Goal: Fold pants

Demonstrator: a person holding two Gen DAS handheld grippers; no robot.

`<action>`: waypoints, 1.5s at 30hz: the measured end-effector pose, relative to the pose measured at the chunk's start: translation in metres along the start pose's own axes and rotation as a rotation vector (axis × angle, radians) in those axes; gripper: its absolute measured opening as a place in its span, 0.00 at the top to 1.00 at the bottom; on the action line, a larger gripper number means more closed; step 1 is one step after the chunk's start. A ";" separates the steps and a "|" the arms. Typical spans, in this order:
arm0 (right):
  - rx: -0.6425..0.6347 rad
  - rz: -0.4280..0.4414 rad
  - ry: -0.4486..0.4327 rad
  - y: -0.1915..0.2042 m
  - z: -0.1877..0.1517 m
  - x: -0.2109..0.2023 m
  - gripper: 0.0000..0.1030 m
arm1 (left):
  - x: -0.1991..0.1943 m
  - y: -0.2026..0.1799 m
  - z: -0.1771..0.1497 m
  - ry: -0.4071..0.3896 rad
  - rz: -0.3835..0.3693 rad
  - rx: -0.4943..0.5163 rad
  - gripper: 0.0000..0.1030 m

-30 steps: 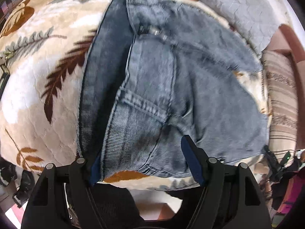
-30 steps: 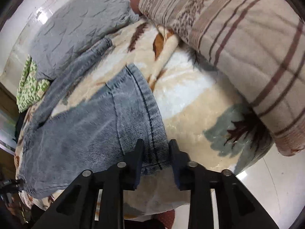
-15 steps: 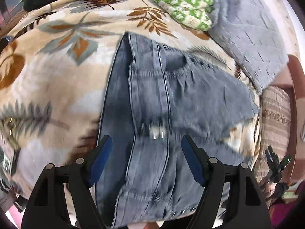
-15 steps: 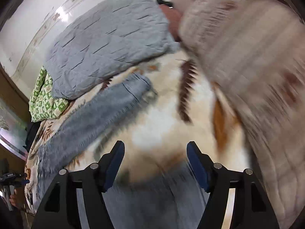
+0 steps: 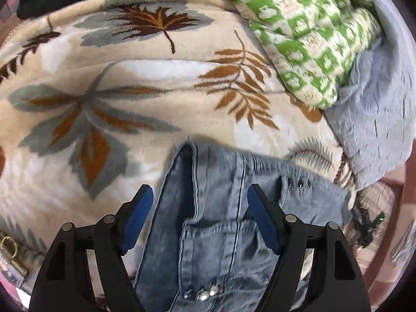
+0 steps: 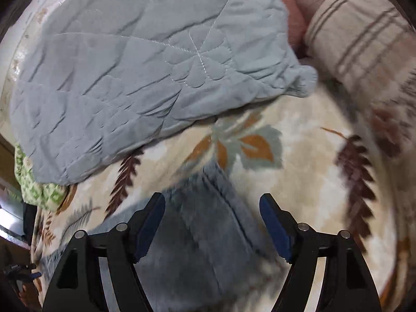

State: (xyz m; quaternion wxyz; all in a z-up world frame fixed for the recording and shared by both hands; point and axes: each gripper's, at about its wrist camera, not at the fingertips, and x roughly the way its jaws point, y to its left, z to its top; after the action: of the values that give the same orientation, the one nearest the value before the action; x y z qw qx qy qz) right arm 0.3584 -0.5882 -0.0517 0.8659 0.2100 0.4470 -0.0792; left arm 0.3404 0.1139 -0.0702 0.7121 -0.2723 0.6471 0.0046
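Your left gripper (image 5: 197, 223) and right gripper (image 6: 212, 225), both wide open and empty, hover over heavy, limp jeans (image 5: 221, 208); pinch the thick waistband at 6 o'clock.

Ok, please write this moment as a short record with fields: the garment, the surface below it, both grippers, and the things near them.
garment: grey-blue denim pants, lying flat, metal buttons showing
surface: beige plush blanket with leaf print
left gripper: open, over the pants, holds nothing
right gripper: open, over the pants' hem, holds nothing
nearby: grey quilted cover; green and white patterned cloth; beige striped pillow
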 end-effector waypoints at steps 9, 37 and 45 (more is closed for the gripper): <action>-0.117 0.032 0.030 0.021 -0.010 0.045 0.14 | 0.034 -0.003 0.015 0.037 -0.028 -0.030 0.20; -0.129 -0.074 -0.236 0.017 -0.076 -0.154 0.82 | -0.115 -0.095 -0.153 -0.552 0.235 0.493 0.90; -0.034 -0.012 -0.281 -0.023 -0.164 -0.236 0.92 | -0.136 -0.064 -0.221 -0.573 0.190 0.501 0.90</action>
State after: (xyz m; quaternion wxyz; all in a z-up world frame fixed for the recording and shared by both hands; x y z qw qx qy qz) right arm 0.0910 -0.5498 0.0480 0.9229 0.1794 0.3240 -0.1051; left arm 0.1383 0.0195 0.0768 0.9048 -0.0164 0.4253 -0.0117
